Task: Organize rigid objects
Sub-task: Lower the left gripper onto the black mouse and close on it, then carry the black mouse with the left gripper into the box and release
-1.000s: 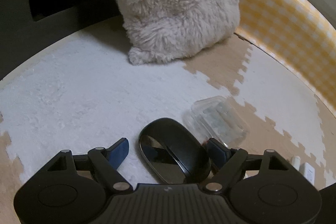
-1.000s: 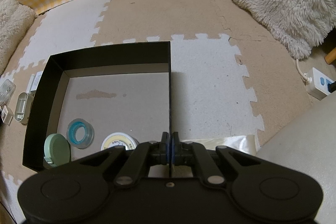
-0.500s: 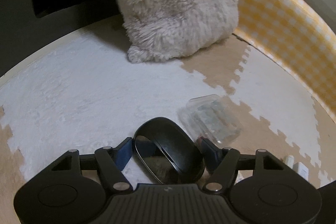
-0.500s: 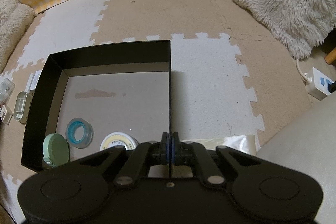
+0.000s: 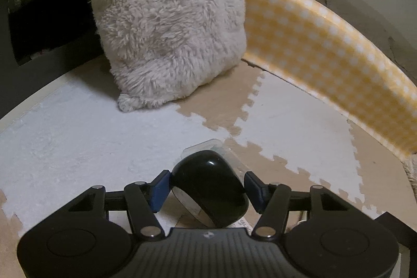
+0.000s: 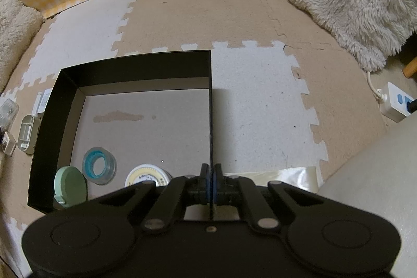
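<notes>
Left wrist view, claw: the left claw (image 5: 207, 186) is clenched on the black mouse (image 5: 208, 188), blue pads touching both its flanks.
Left wrist view, mouse: tilted, nose toward 12 o'clock, seemingly lifted off the foam floor mat (image 5: 78, 142); a clear plastic case (image 5: 206, 145) peeks out just behind it.
Left wrist view, surroundings: fluffy cushion (image 5: 166, 25) at 12 o'clock, yellow checked bumper (image 5: 325, 43) toward 2 o'clock.
Right wrist view, claw: the right claw (image 6: 210, 183) pinches the right wall of the black box (image 6: 130, 67), steadying it.
Right wrist view, contents: green lidded jar (image 6: 69, 185), blue tape roll (image 6: 99, 165) and white tin (image 6: 147, 176) sit near 7 o'clock.
Advice: keep the pinch firm, since the glossy mouse may slip; carry it level and lower it onto the bare box floor at 11 o'clock.
</notes>
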`<move>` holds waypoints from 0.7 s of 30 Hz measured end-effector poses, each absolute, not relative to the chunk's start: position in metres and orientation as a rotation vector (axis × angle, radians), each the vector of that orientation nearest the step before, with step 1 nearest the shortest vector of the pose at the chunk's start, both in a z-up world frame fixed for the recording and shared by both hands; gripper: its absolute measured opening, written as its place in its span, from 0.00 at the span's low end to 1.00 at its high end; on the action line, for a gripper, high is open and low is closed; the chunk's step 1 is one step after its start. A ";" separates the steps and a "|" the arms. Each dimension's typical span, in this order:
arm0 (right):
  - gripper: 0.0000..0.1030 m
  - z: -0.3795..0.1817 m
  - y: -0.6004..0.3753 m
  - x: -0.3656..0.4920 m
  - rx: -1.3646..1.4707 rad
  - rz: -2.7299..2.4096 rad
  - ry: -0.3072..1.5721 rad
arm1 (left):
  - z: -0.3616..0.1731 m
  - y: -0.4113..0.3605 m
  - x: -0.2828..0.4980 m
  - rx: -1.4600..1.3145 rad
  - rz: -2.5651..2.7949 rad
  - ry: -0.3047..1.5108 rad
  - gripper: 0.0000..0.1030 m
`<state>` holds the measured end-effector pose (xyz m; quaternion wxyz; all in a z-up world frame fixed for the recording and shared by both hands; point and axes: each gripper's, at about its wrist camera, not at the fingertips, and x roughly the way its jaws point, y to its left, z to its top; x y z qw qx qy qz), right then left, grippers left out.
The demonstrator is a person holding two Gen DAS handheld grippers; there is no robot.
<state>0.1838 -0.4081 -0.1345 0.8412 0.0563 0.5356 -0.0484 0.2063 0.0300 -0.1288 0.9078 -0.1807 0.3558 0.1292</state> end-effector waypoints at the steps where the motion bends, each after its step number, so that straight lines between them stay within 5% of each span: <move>1: 0.03 -0.135 -0.408 0.184 0.118 -0.102 1.132 | -0.128 0.031 0.206 -0.381 0.261 0.735 0.59; 21: 0.04 -0.130 -0.413 0.181 0.152 -0.089 1.120 | -0.096 -0.048 0.198 -0.328 -0.101 0.728 0.59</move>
